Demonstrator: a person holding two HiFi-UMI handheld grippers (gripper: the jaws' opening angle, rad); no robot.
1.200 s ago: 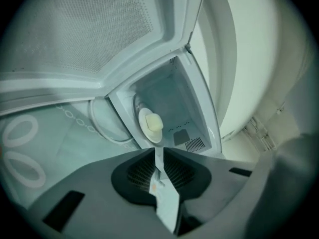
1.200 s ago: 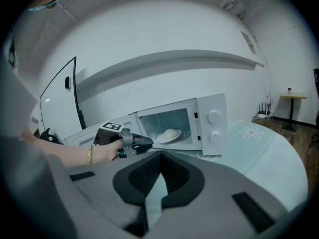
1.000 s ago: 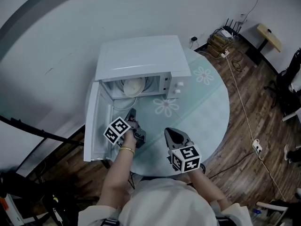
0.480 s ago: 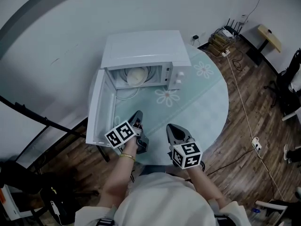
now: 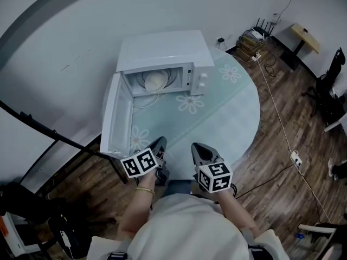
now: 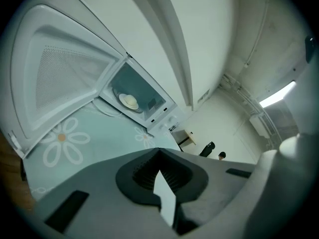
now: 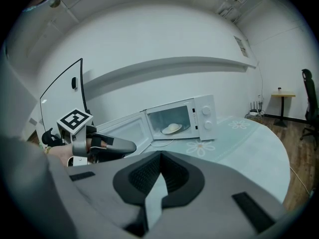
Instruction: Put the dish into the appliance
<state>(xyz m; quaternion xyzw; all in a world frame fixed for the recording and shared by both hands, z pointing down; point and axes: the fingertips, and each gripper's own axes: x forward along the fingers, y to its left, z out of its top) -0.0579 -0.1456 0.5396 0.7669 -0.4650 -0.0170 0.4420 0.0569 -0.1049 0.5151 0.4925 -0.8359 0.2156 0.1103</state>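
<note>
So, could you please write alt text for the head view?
A white microwave stands on a round table, door open, with a dish inside. Nearer, a person holds the left gripper and right gripper at the table's edge, jaws shut, empty.

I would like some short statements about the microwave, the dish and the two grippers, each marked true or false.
1. The microwave stands on the round table with its door open. True.
2. The dish lies on the table in front of the microwave. False: it sits inside the microwave.
3. The left gripper holds the dish. False: its jaws are together with nothing between them, and it is near the table's edge, far from the dish.
4. The right gripper is shut and empty. True.
5. Flower prints decorate the table's surface. True.
</note>
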